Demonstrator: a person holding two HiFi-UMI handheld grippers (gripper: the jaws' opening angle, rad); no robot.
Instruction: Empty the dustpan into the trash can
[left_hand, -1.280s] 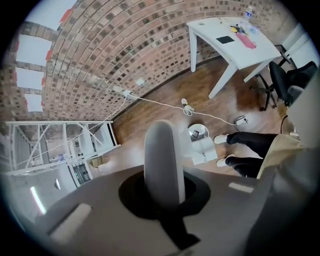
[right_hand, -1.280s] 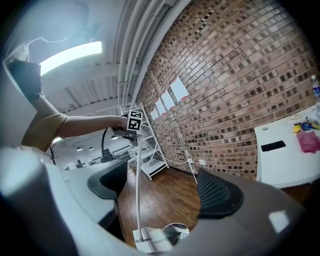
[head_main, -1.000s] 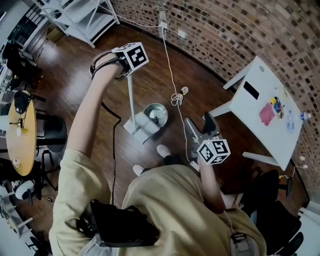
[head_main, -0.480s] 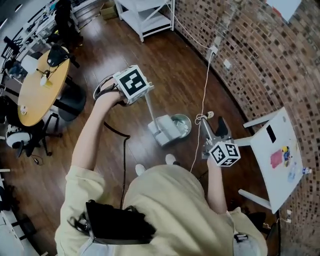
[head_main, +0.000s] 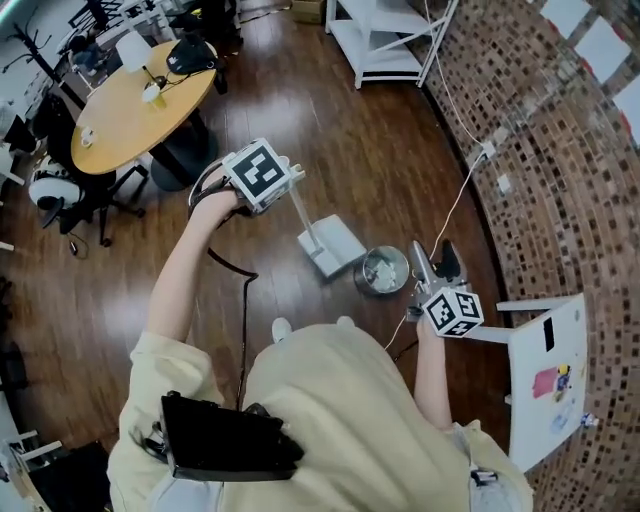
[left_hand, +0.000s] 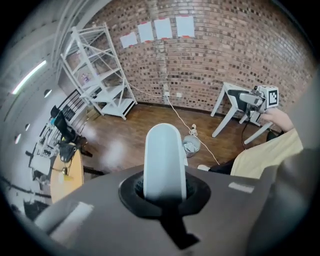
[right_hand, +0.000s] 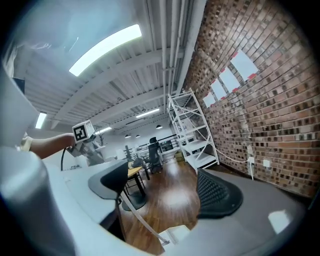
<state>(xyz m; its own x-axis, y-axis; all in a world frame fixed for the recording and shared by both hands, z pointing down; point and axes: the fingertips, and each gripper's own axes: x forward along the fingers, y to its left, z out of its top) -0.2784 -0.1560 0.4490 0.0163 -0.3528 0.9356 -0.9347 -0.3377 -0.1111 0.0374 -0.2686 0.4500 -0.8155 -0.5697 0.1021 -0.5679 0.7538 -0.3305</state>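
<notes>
Wood floor (head_main: 330, 130): dustpan (head_main: 335, 243) now beside trash can (head_main: 382, 270), formerly above.

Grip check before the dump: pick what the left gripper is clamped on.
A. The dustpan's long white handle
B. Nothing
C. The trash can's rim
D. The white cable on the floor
A: in the left gripper view the left gripper is shut around the dustpan handle, with the trash can apart on the floor.

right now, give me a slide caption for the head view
Left tool grips the dustpan by its long handle, beside the metal trash can.
</notes>
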